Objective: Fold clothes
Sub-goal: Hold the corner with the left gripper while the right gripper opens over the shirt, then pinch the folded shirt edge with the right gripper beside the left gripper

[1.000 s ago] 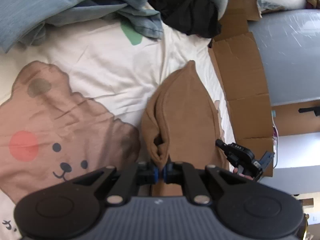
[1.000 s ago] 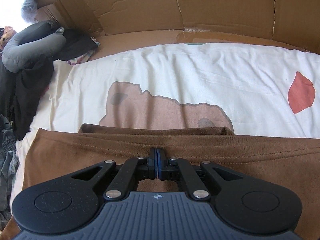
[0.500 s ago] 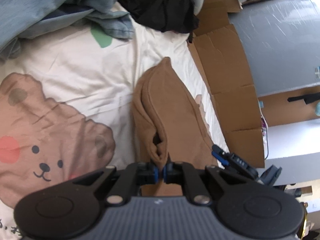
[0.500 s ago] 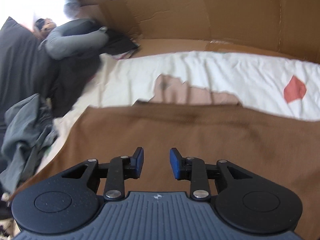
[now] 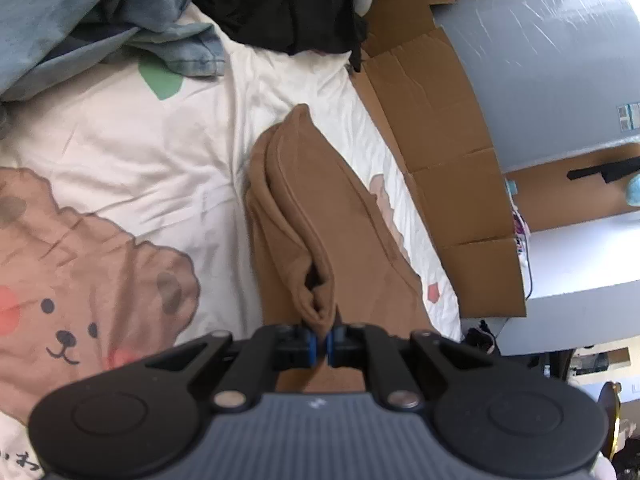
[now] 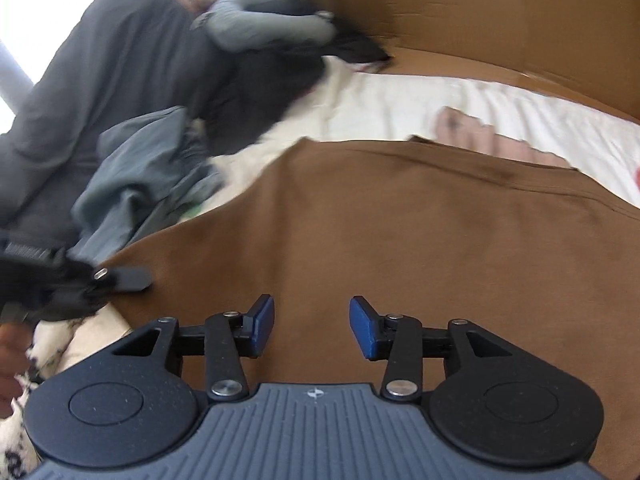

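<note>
A brown garment (image 5: 320,216) lies folded lengthwise on the white bear-print bedsheet (image 5: 120,152). My left gripper (image 5: 319,347) is shut on the bunched near end of this garment, which is lifted a little. In the right wrist view the same brown garment (image 6: 400,220) spreads flat under my right gripper (image 6: 312,326). Its jaws are opening, with nothing between the blue pads. The left gripper (image 6: 120,278) shows at that view's left edge, at the garment's corner.
A heap of blue-grey and black clothes (image 5: 168,4) lies at the head of the bed; dark grey clothes (image 6: 132,128) pile up at the left. Flattened cardboard (image 5: 436,152) lines the bed's right side, against a grey panel (image 5: 540,60).
My right gripper let go of the brown garment's edge, opened, and swung left and back. My left gripper kept its hold and rose slightly with the cloth.
</note>
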Demonstrator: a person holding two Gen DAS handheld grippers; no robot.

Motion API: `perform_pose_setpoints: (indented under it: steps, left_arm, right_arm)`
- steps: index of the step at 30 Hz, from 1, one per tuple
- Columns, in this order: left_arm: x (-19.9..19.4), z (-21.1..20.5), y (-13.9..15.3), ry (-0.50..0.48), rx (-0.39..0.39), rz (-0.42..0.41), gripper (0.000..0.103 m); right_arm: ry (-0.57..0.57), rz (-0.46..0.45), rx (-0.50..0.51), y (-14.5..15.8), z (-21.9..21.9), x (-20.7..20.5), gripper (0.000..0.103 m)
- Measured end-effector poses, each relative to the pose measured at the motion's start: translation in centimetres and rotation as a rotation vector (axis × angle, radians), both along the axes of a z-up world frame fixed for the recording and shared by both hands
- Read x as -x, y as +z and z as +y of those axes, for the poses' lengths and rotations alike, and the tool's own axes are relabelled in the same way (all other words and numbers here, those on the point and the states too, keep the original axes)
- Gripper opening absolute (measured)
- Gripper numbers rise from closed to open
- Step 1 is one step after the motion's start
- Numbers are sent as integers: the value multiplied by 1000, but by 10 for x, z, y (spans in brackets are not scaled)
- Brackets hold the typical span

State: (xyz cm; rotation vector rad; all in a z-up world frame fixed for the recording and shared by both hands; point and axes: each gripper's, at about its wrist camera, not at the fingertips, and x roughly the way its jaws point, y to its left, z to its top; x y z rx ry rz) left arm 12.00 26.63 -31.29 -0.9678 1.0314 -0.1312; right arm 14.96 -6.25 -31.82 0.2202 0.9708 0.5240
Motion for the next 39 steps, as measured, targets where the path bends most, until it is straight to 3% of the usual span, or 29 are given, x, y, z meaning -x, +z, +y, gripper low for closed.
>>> perform_pose_setpoints:
  steps: [14, 30, 39]
  left_arm:
    - [-16, -15, 5, -23, 22, 11, 5]
    - [-17, -18, -1, -7, 135, 8, 5]
    - [-19, -25, 0, -25, 150, -3, 12]
  right_arm:
    - [191, -97, 2, 20, 66, 31, 65]
    - [212, -212, 168, 11, 117, 25, 64]
    - [203, -232, 255, 7, 130, 27, 29]
